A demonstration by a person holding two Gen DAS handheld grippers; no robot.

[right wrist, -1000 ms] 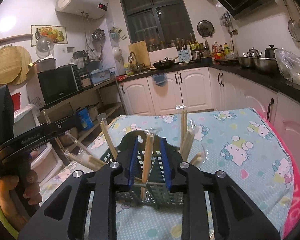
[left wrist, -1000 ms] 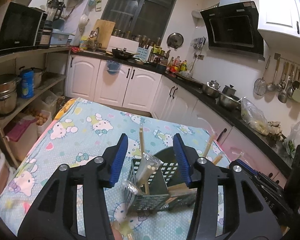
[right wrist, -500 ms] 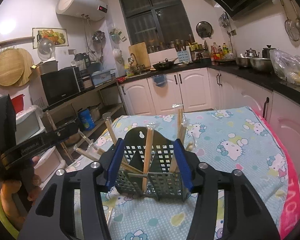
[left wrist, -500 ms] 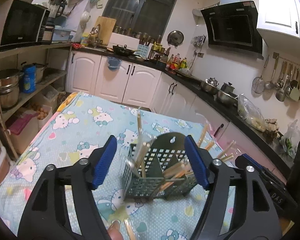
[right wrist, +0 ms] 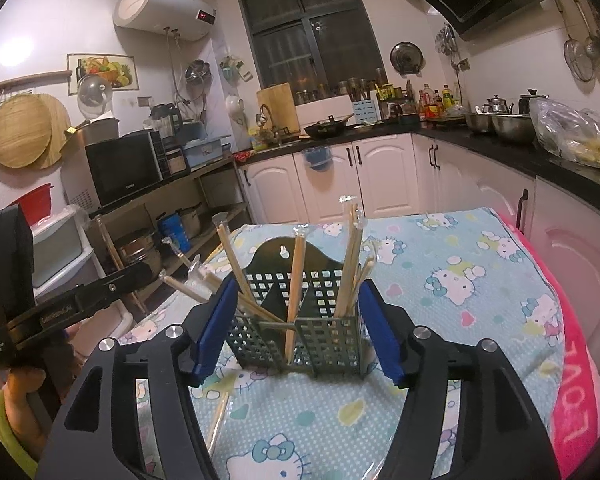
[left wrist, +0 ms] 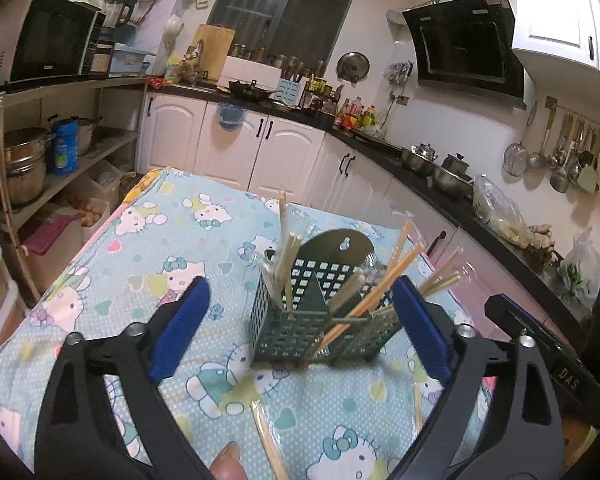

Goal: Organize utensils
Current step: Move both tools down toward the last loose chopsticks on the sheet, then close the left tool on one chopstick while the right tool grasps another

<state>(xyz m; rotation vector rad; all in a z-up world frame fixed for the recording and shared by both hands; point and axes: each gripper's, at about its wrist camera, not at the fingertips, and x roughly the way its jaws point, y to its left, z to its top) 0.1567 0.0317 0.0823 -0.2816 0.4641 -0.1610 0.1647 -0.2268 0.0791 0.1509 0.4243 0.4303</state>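
In the left wrist view, the black bar of the other gripper (left wrist: 556,356) at the right edge carries the white letters "DAS". In the right wrist view, the pink towel (right wrist: 576,412) over the desk's right edge shows "LOVE" sideways, and the water heater (right wrist: 164,8) shows a red display, too small to read.

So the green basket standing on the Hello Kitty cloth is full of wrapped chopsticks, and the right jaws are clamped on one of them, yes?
Not quite. The right gripper holds nothing: the right wrist view shows its jaws spread wide, one on each side of the green basket. The rest stands: the basket sits on the Hello Kitty cloth with wrapped chopsticks in it.
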